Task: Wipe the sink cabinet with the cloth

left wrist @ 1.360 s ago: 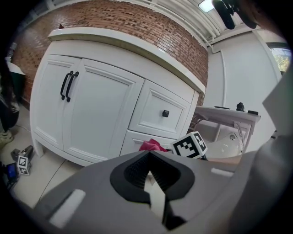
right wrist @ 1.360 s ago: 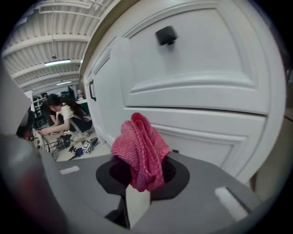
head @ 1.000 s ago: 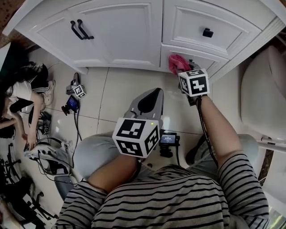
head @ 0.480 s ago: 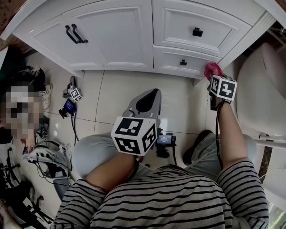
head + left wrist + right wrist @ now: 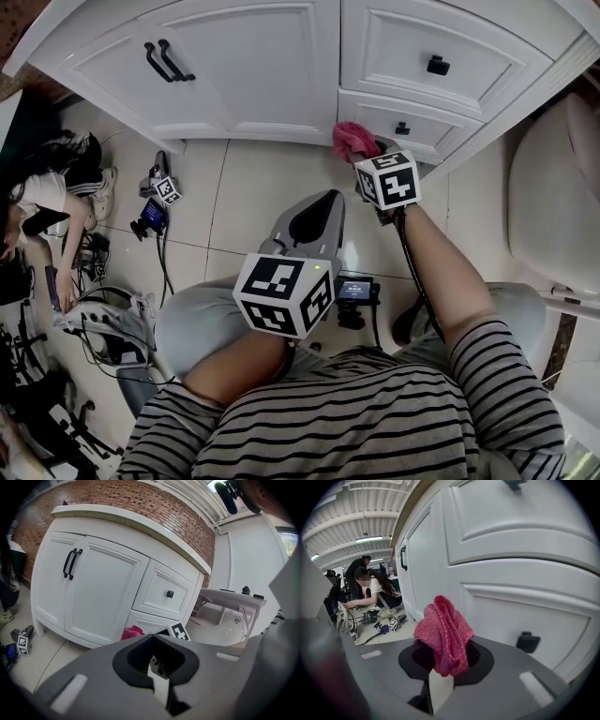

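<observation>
Head view: one pink cloth is seen bunched in the right gripper, at the left end of the lower drawer of the one sink cabinet. The left gripper is held over the floor, well apart from the cabinet. Counted: two doors, two bar handles, two drawers, one knob on each. Left gripper view: the fingers are closed together on nothing. Right gripper view: the fingers are clamped on the cloth, the lower knob just beside it. Wiping is judged under way. No streaks show, so the covered area cannot be read. Doors and upper drawer probably remain.
</observation>
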